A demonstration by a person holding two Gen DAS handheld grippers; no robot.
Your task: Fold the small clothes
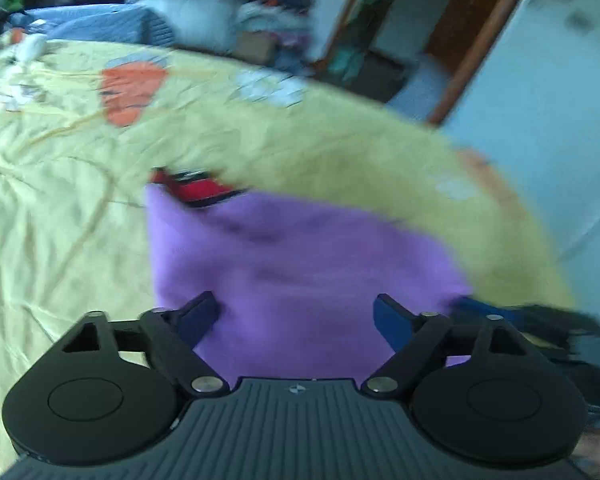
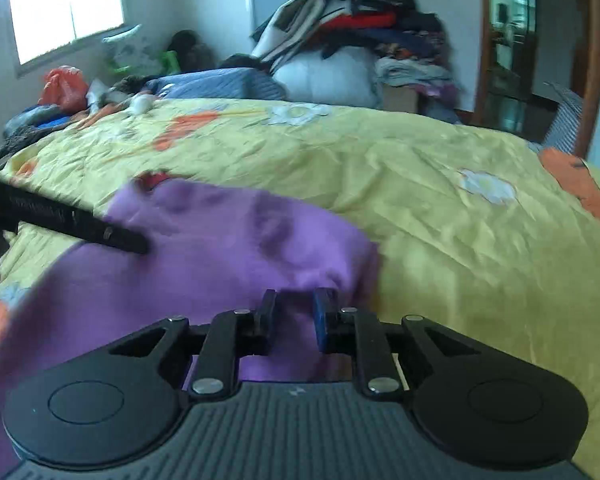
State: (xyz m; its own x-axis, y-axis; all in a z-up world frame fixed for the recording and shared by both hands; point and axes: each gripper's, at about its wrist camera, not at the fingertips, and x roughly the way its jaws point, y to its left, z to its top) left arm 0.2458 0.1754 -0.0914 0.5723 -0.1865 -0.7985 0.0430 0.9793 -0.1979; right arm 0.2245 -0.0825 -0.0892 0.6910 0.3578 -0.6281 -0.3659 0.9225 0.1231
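A: Where was the purple garment (image 1: 300,264) found?

B: It was spread on the yellow bedspread (image 1: 60,208), near the bed's front edge. A red piece of cloth (image 1: 192,188) was seen poking out at the far corner of the purple garment.

A: How were the grippers held?

B: The left gripper (image 1: 296,316) was held just over the near part of the purple garment. Its jaws were wide apart and nothing was held in them. The right gripper (image 2: 294,312) was set at the near right edge of the purple garment. Its jaws were close together, and purple cloth was seen between them, so the edge seemed to be pinched. The pictures were blurry there, so that could not be told for sure.

A: How much folding was done?

B: Not much could be told. The purple garment looked bunched and wrinkled, not a neat flat square. A fold was thought to be only started. The edge would need to be carried across and smoothed down.

A: Was more left after that?

B: A big heap of clothes (image 2: 360,20) was seen far behind the purple garment, past the bed. It was not folded at all, but whether it was part of the job could not be told.
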